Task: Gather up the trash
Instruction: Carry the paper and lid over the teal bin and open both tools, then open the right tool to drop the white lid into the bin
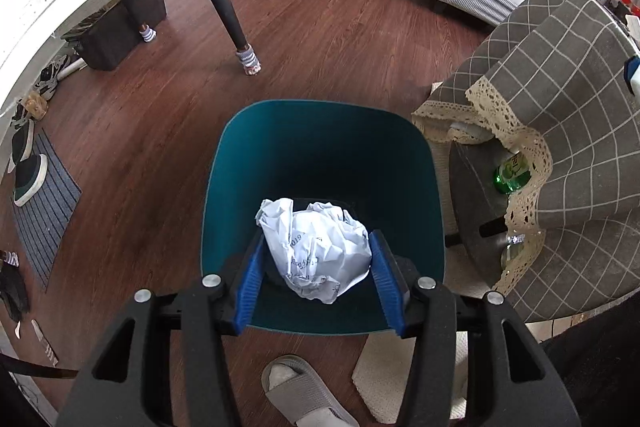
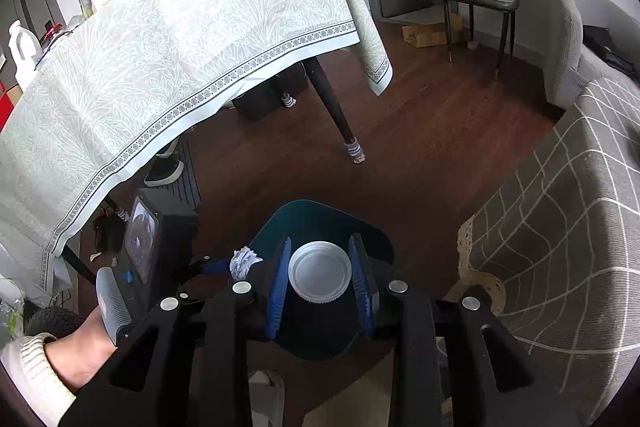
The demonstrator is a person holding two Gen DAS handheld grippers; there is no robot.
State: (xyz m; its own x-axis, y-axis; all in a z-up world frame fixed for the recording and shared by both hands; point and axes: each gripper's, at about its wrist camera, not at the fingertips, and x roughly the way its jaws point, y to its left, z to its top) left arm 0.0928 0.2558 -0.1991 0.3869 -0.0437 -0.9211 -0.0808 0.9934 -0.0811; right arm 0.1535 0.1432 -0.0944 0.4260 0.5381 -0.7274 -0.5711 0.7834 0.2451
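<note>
The left gripper (image 1: 318, 263), black with blue ribbed pads, pointed steeply down over the teal plastic waste bin (image 1: 224, 195) that stood on the reddish-brown wooden floor (image 1: 320, 39). Its fingers were spread roughly halfway and pinched a crumpled ball of white printed paper (image 1: 316, 247), one pad touching each side. The paper hung inside the bin's rim as seen from above, at about 6 o'clock of the opening. The judgement was that it was held there so that a release would drop it straight in. The bin's floor looked dark, and no contents could be made out.

To the right, the right gripper (image 2: 324, 271), of the same build, was tilted less steeply. Its fingers stood narrower and pinched a round white plastic lid (image 2: 320, 273) across its width, flat face toward the camera. The lid was over the bin's opening near 12 o'clock of the visible teal rim (image 2: 380, 239). Gripping by the edge probably kept the thin disc from slipping. In this view the paper ball (image 2: 244, 263) showed at 9 o'clock of the lid, just beside it and apart.

Both trash items were therefore poised over the bin, not yet let go. A grey check cloth with lace trim (image 1: 560, 99) hung at 3 o'clock of the bin, near but clear of it.
</note>
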